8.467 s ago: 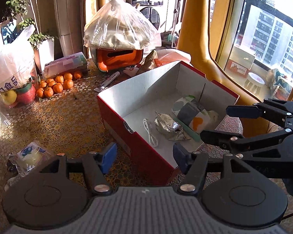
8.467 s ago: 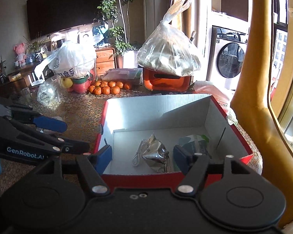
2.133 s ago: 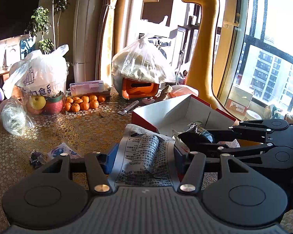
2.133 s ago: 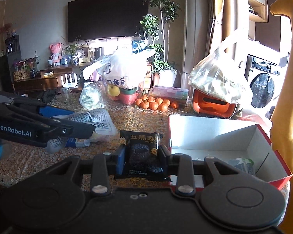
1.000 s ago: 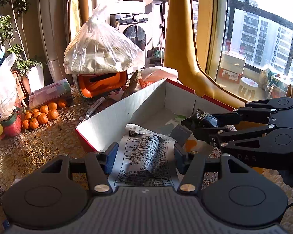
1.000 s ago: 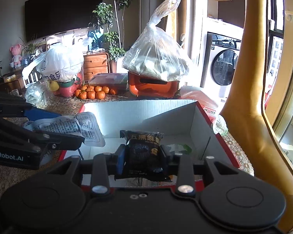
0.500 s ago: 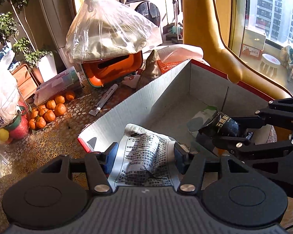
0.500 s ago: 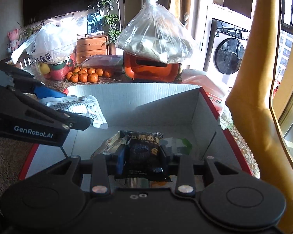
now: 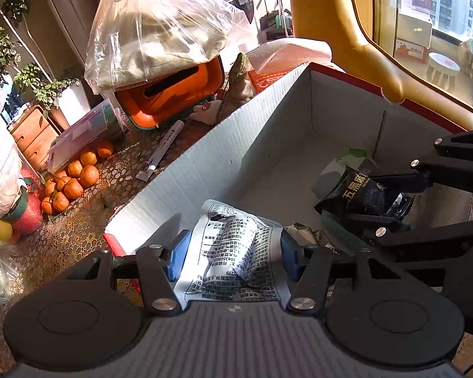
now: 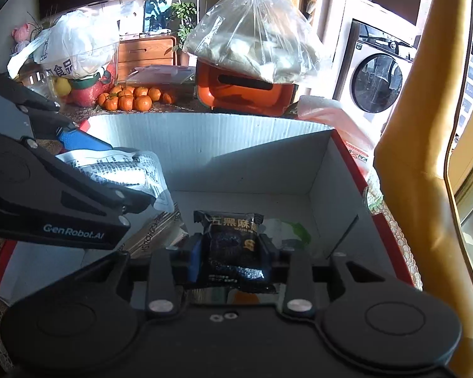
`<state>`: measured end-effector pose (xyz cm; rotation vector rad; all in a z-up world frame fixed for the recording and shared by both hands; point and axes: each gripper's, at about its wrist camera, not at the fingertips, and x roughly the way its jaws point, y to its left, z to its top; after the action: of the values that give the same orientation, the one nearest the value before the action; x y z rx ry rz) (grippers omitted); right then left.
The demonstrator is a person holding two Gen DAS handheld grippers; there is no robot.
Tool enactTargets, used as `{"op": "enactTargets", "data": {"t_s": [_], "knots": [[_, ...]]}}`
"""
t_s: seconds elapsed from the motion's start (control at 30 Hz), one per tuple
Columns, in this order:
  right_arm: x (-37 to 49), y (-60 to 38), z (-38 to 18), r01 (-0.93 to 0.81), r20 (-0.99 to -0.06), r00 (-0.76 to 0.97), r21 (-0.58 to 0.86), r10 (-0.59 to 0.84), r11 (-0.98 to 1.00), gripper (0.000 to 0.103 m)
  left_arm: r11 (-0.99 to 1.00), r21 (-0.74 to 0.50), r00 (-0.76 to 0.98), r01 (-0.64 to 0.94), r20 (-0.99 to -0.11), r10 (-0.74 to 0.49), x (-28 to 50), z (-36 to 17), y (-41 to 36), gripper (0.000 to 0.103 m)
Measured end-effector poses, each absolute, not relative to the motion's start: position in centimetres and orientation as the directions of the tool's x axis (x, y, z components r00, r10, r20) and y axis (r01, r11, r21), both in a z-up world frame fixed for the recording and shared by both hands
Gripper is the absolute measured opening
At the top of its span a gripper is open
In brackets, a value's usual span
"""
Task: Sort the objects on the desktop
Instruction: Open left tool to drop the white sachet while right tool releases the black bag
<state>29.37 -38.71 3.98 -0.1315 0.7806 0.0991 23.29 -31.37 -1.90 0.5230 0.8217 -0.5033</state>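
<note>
An open red cardboard box [image 9: 268, 116] with a white inside [image 10: 224, 145] fills both views. My left gripper [image 9: 233, 253] is shut on a white printed packet [image 9: 239, 255] and hangs over the box's near-left corner. From the right wrist view the same packet [image 10: 116, 167] sticks out of that gripper at the left. My right gripper [image 10: 230, 253] is shut on a black snack packet [image 10: 233, 249] low inside the box; the packet [image 9: 359, 193] also shows at the right of the left wrist view. A silver wrapper [image 10: 156, 231] and a green-and-white pouch [image 9: 350, 160] lie on the box floor.
Behind the box stand an orange container [image 9: 170, 97] under a clear plastic bag [image 9: 160, 28], a pile of tangerines [image 9: 72, 179], a clear lidded case [image 9: 82, 132] and a white pen-like tool [image 9: 160, 151]. A yellow giraffe figure [image 10: 422, 145] rises at the right.
Both grippers have sunk lower over the box with their packets still held. The black packet now sits down between the box walls; the box looks nearer and larger.
</note>
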Motion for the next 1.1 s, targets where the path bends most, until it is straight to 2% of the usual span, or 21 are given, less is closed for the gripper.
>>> {"op": "enactTargets", "data": {"t_s": [0.17, 0.57, 0.77, 0.83, 0.9, 0.97, 1.1], "knots": [[29.6, -38.7, 3.4, -0.143, -0.724, 0.689, -0.096, 0.030, 0.985, 0.035, 0.742, 0.270, 0.569, 0.613, -0.803, -0.179, 23.3, -3.0, -32.0, 0.058], [29.8, -39.2, 2.4, -0.163, -0.769, 0.638, -0.104, 0.025, 0.981, 0.038, 0.742, 0.174, 0.458, 0.648, -0.867, -0.197, 23.8, -4.2, -32.1, 0.057], [29.4, -39.7, 2.6, -0.157, -0.768, 0.639, -0.093, 0.030, 0.983, 0.050, 0.724, 0.185, 0.453, 0.665, -0.870, -0.194, 23.5, -4.3, -32.1, 0.057], [29.2, -39.8, 2.9, -0.159, -0.764, 0.644, -0.096, 0.030, 0.983, 0.053, 0.723, 0.184, 0.453, 0.666, -0.869, -0.197, 23.4, -4.2, -32.0, 0.060], [28.9, -39.9, 3.1, -0.160, -0.760, 0.650, -0.107, 0.023, 0.981, 0.056, 0.724, 0.198, 0.467, 0.661, -0.863, -0.191, 23.2, -3.9, -31.9, 0.070], [28.6, -40.2, 3.5, -0.159, -0.754, 0.656, -0.101, 0.029, 0.982, 0.058, 0.725, 0.193, 0.471, 0.662, -0.859, -0.201, 23.1, -3.6, -31.7, 0.074], [28.1, -40.2, 4.3, -0.166, -0.749, 0.662, -0.103, 0.033, 0.981, 0.060, 0.732, 0.171, 0.472, 0.659, -0.852, -0.225, 22.7, -2.7, -31.3, 0.074]]}}
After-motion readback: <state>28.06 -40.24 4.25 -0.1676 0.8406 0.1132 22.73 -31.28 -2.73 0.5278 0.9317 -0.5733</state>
